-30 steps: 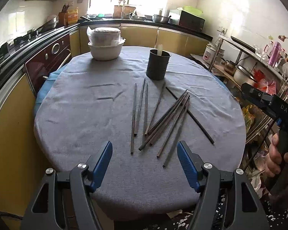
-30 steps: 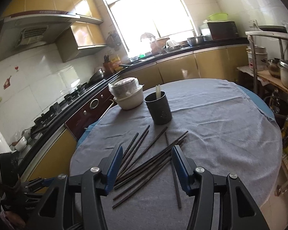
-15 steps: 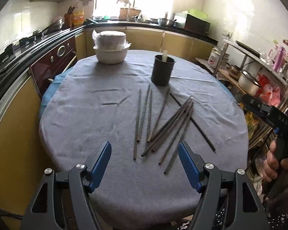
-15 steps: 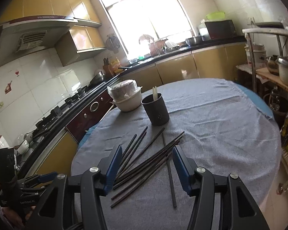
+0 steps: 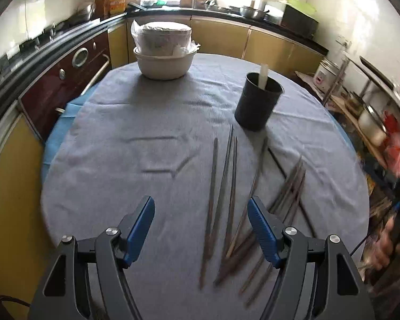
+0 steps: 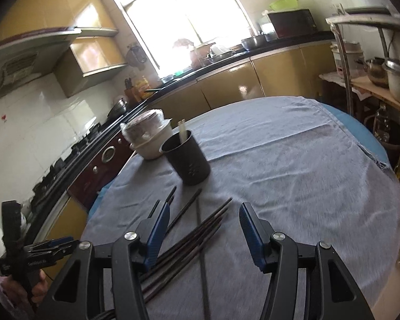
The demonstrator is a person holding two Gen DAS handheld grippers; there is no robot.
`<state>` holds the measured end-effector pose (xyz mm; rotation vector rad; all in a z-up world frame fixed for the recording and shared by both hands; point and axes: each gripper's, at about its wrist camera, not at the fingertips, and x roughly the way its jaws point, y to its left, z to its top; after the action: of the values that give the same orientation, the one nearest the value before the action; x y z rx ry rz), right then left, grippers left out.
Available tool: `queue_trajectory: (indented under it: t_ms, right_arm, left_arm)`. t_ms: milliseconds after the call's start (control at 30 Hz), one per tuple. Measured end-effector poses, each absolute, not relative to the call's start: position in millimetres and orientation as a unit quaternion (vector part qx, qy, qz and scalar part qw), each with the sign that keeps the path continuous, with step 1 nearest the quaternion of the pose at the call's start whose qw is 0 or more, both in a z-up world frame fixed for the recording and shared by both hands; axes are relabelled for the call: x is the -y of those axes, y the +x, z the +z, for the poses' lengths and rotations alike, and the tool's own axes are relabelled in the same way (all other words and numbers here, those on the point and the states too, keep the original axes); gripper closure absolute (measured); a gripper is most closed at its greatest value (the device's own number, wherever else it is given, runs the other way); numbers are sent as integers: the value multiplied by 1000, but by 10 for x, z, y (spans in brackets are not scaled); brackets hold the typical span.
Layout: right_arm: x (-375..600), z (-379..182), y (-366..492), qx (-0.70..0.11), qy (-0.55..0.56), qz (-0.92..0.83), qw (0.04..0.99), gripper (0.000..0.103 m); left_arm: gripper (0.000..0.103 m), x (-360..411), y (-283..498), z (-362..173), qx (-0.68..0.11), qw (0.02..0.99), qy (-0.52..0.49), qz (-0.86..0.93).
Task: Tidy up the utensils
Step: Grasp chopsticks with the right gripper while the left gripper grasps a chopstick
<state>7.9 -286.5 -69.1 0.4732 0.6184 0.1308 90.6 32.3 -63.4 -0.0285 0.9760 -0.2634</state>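
Several dark chopsticks (image 5: 221, 194) lie scattered on the grey cloth of a round table (image 5: 136, 160), fanning toward its near edge. A black cup (image 5: 257, 104) with a pale utensil standing in it sits beyond them. My left gripper (image 5: 201, 209) hovers open above the chopsticks' near ends, touching nothing. In the right wrist view the chopsticks (image 6: 192, 237) run between and under my right gripper (image 6: 204, 217), which is open and holds nothing. The black cup (image 6: 188, 158) stands upright ahead of it. The left gripper (image 6: 50, 245) shows at the lower left, in a person's hand.
A white bowl (image 5: 164, 62) with a wrapped stack inside stands at the table's far left. Kitchen counters and an oven front (image 5: 74, 80) curve behind the table. A shelf (image 6: 373, 88) with pots stands to the right. A blurred hand (image 5: 386, 242) shows at the right edge.
Both grippers have moved forward over the table, so the chopsticks now lie between their fingers. The cup and bowl appear closer. Neither gripper's opening has visibly changed.
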Motion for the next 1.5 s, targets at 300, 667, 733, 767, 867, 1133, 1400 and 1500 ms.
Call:
queue_trajectory:
  t_ms: [300,667,733,767,867,1133,1400,1500]
  right_arm:
    - [3317,-909,233,-324,304,83,892,46]
    - [3463,-827,-136,-361,363,89,854,46]
    - [3432,-855,-159,-363,385,92,844,46]
    - [3398,-879,-153,-366,395,93,837,46]
    - [3223,-925,-74,-375,410,97,826,46]
    - [2599,-1185,416,-454,386,72,800,55]
    - [2538,-1672,782,-509,410,20,757,64]
    - [2520,-1767,874,-512,426,17,745,75]
  left_arm:
    - [30,-88,1183,-891,-514,851,-34,-104]
    - [30,-122,871,-759,-499,858,-47,-113]
    - [30,-125,735,-749,-493,860,-26,-127]
    - [30,-142,671,-753,-491,861,-16,-132]
    - [30,-280,538,-774,-489,859,-17,-149]
    - [51,-688,422,-955,-485,854,-48,-181]
    - [53,-679,813,-1120,-505,836,-56,-206]
    - [53,-548,1134,-1143,-514,829,-45,-215]
